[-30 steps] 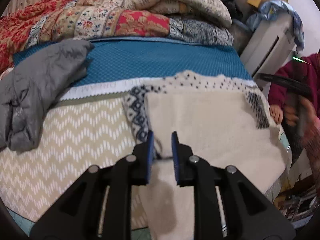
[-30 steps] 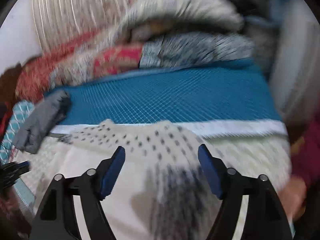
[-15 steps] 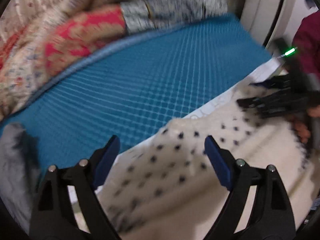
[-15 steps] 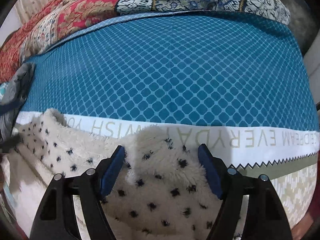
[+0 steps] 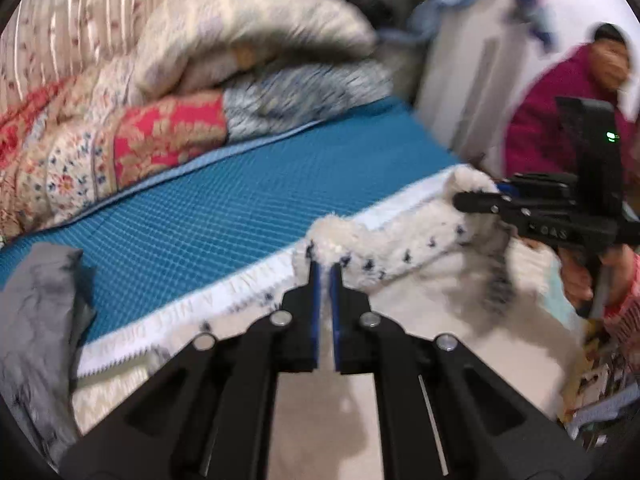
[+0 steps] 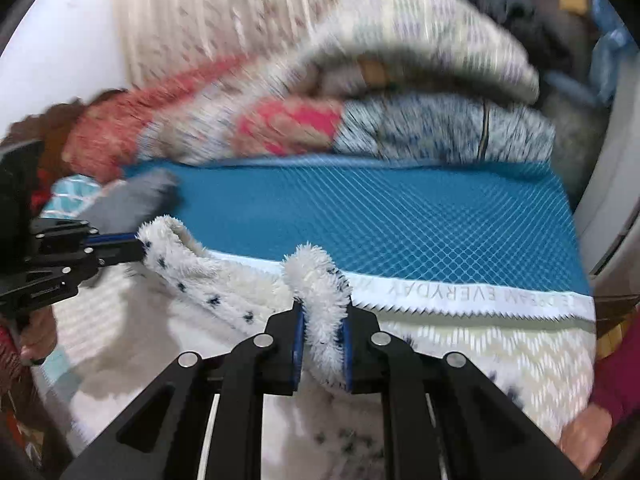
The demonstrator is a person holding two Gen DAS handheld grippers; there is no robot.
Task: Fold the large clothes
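A fluffy white fleece garment (image 5: 400,248) with dark spots lies across the near part of the bed, its far edge lifted between both grippers. In the left wrist view my left gripper (image 5: 325,266) has its jaws closing tight on one raised tuft of that edge. My right gripper (image 5: 460,200) pinches the edge further right. The right wrist view shows my right gripper (image 6: 322,304) closing on a thick fold of the fleece garment (image 6: 224,280), pads pressed against it. My left gripper (image 6: 138,246) holds the other raised tuft at the left.
A blue diamond-patterned sheet (image 5: 224,216) covers the bed beyond the garment. A crumpled grey garment (image 5: 36,320) lies at the left. Folded quilts (image 5: 168,136) are piled at the back. A person in maroon (image 5: 560,112) is at the right beside a white appliance (image 5: 460,80).
Both grippers were wide open over the garment's far edge half a second ago. Now both have shut on it and raised it off the bed.
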